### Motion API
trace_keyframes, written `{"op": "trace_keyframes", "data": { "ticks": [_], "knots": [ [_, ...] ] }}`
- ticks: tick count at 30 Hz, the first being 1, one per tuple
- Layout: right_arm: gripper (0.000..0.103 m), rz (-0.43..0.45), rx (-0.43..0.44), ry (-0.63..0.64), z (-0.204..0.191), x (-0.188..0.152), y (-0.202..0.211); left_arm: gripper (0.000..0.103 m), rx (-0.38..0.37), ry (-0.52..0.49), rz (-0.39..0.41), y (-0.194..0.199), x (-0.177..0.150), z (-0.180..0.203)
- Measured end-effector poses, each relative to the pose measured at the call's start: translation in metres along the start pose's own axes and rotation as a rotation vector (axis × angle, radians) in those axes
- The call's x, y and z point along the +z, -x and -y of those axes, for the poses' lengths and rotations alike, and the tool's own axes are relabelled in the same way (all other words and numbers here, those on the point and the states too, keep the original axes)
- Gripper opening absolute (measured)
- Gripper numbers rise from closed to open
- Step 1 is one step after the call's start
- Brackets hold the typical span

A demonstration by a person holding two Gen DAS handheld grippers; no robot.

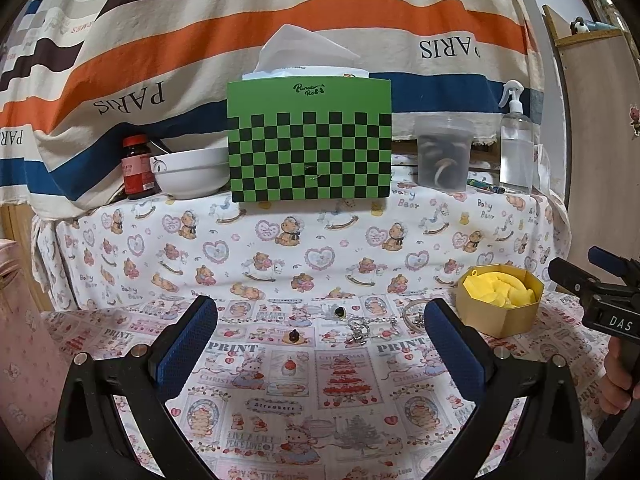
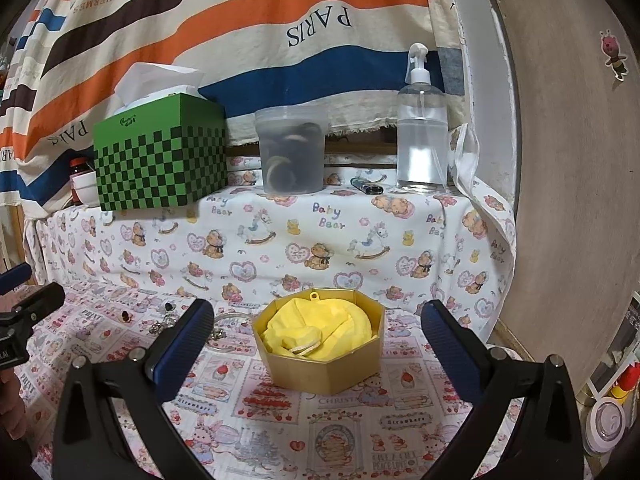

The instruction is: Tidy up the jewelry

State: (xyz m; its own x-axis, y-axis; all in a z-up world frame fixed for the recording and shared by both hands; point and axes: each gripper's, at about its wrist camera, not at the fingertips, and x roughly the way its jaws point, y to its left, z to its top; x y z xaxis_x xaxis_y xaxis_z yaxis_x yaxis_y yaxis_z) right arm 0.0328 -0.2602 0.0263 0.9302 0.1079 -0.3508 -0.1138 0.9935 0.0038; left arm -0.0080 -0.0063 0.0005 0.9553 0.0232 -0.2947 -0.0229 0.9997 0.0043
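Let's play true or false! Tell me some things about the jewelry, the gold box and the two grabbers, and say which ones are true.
1. The gold box has yellow cloth inside. True.
2. The left gripper is squeezing a ring. False: it is open and holds nothing.
3. The two dark rings and the silver chain lie on the tablecloth, outside the box. True.
4. The right gripper is shut. False: it is open, with the box in front of it.
5. The green checkered tissue box sits on the raised shelf at the back. True.
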Motion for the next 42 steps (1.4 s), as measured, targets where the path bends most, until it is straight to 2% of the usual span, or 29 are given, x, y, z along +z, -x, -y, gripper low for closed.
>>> {"op": "trace_keyframes", "data": {
  "ticks": [6,22,27,35,37,39,41,42],
  "knots": [
    [0.103,0.020,-0.029,-0.002,0.000,0.000,0.004,0.102,0.000,0.001,-0.001,0.000,0.000,0.000],
    [0.103,0.004,-0.016,0.033,-0.005,0.000,0.004,0.102,0.002,0.001,-0.010,-0.003,0.000,-0.001],
    [0.103,0.004,-0.012,0.031,-0.005,0.000,0.004,0.102,-0.024,-0.011,0.006,-0.001,0.001,-0.002],
    [0.103,-0.023,0.006,0.005,-0.001,0.000,-0.002,0.102,-0.077,0.059,0.026,0.006,0.008,-0.018],
    [0.103,-0.039,-0.012,-0.009,0.003,0.000,-0.005,0.102,-0.078,0.061,0.023,0.007,0.011,-0.020],
    [0.103,-0.029,-0.058,-0.018,0.008,0.000,-0.005,0.102,-0.082,0.065,-0.024,0.002,0.013,-0.021],
    [0.103,-0.027,-0.069,-0.025,0.013,0.001,-0.006,0.102,-0.079,0.083,-0.159,-0.013,0.021,-0.019],
    [0.103,-0.031,-0.068,-0.028,0.015,0.001,-0.008,0.102,-0.087,0.090,-0.203,-0.018,0.026,-0.017]
  ]
}}
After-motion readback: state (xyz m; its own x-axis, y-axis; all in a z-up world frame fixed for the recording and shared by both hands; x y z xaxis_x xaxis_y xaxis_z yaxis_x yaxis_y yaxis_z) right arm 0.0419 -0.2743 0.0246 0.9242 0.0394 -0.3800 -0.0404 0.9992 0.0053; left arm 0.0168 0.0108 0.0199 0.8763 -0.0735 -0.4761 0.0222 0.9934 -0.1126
